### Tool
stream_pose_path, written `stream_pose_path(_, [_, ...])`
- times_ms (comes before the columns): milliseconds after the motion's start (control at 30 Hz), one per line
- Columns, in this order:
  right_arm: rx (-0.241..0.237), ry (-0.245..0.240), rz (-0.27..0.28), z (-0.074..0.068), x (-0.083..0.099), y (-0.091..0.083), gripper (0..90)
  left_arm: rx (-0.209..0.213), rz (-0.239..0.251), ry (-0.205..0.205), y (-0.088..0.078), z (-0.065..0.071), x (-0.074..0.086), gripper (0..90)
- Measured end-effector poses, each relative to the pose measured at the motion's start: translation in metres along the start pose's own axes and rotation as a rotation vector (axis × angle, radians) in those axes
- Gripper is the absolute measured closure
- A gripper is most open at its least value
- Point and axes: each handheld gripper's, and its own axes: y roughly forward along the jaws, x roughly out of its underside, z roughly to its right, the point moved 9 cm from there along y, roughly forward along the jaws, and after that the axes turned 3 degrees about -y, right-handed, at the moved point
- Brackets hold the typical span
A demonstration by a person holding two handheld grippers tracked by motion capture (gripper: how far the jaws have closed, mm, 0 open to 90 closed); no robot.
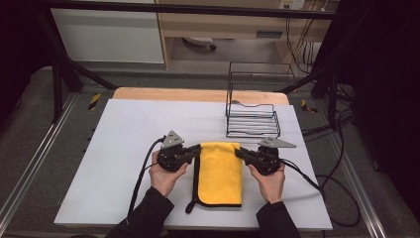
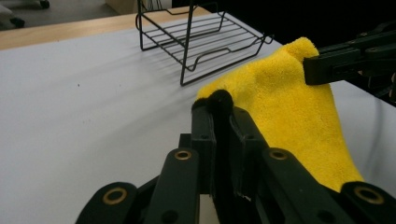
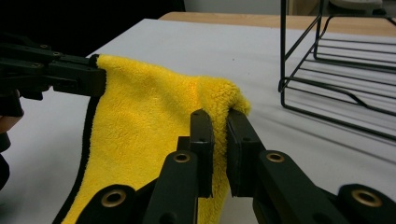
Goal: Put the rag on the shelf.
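Note:
A yellow towel with black edging [image 1: 220, 172] lies folded on the white table top [image 1: 124, 134], its far edge lifted off the surface. My left gripper [image 1: 198, 149] is shut on the towel's far left corner [image 2: 219, 99]. My right gripper [image 1: 238, 151] is shut on the far right corner [image 3: 229, 100]. The towel [image 2: 289, 112] hangs between the two grippers and drapes down toward me. In the left gripper view the right gripper [image 2: 327, 63] pinches the opposite corner. In the right gripper view the left gripper [image 3: 79, 74] holds the black-edged corner of the towel [image 3: 140, 126].
A black wire rack [image 1: 252, 116] stands on the table just beyond the towel, to the right; it appears again as the rack [image 2: 205, 37] and the rack [image 3: 336, 70]. A wooden board edge [image 1: 198, 94] runs along the table's far side. Cables [image 1: 317, 186] trail off right.

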Motion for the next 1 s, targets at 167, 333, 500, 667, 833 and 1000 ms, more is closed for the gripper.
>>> stream_pose_path(167, [0.002, -0.02, 0.04, -0.006, -0.014, -0.01, 82.4, 0.001, 0.043, 0.015, -0.009, 0.006, -0.012, 81.3])
stream_pose_path(333, [0.013, -0.055, 0.085, -0.011, -0.029, -0.02, 82.5, 0.0, 0.087, 0.034, -0.018, 0.011, -0.026, 81.3])
stream_pose_path(500, [0.025, -0.075, 0.127, -0.013, -0.044, -0.029, 82.6, -0.002, 0.129, 0.052, -0.026, 0.016, -0.041, 81.3])
stream_pose_path(667, [0.036, -0.092, 0.168, -0.014, -0.057, -0.036, 82.6, -0.007, 0.169, 0.07, -0.03, 0.019, -0.054, 81.3])
stream_pose_path(833, [0.052, -0.11, 0.203, -0.015, -0.07, -0.043, 82.6, -0.01, 0.209, 0.079, -0.033, 0.022, -0.067, 81.3])
stream_pose_path(1000, [0.071, -0.129, 0.238, -0.016, -0.082, -0.05, 82.6, -0.01, 0.242, 0.086, -0.035, 0.025, -0.08, 81.3])
